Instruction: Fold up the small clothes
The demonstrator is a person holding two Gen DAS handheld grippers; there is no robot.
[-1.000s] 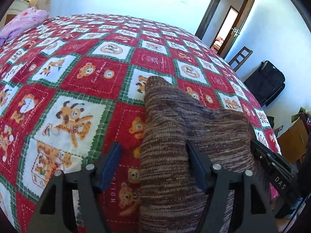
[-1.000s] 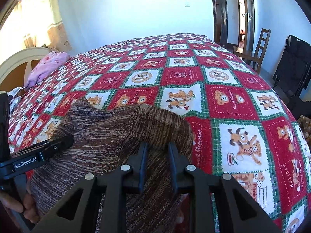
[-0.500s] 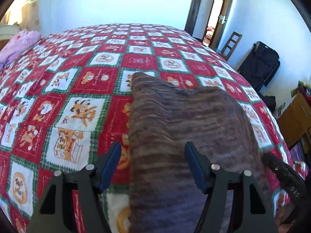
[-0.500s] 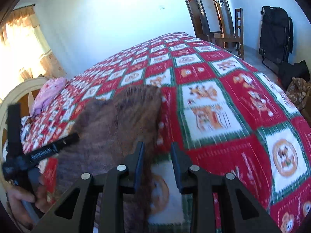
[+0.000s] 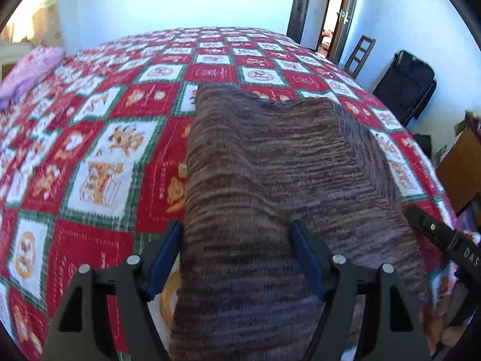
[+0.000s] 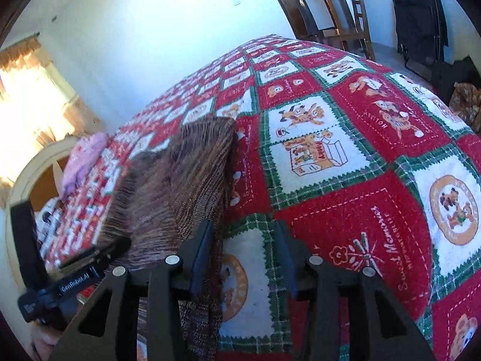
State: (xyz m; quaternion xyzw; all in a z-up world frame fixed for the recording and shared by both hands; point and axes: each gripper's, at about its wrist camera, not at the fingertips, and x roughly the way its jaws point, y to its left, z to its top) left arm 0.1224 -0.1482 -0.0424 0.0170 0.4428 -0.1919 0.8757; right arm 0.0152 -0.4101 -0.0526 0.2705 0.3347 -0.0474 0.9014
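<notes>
Room: bedroom, white walls, open door (image 5: 332,15) at the far side, wooden chair (image 6: 359,15) and black folded item (image 5: 405,87) beside the wall.
Surface: bed covered by a red, white and green teddy-bear quilt (image 5: 99,165); pink cloth (image 5: 30,72) lies at its far left corner.
Garment: brown striped knit (image 5: 270,165) spread on the quilt, running from the near edge toward mid-bed.
Left gripper (image 5: 237,258): jaws wide, just opened further; the knit's left part passes between the blue pads (image 5: 163,255), left pad at the cloth's edge, right pad lying on or against the fabric. No pinch visible.
Right gripper (image 6: 243,258): jaws have just been opening, moderate gap; knit's right edge hangs at the left pad (image 6: 203,252), bare quilt shows in most of the gap. Pads not pressing together on the cloth.
Relation: each gripper sits at the knit's near end, one per side.
</notes>
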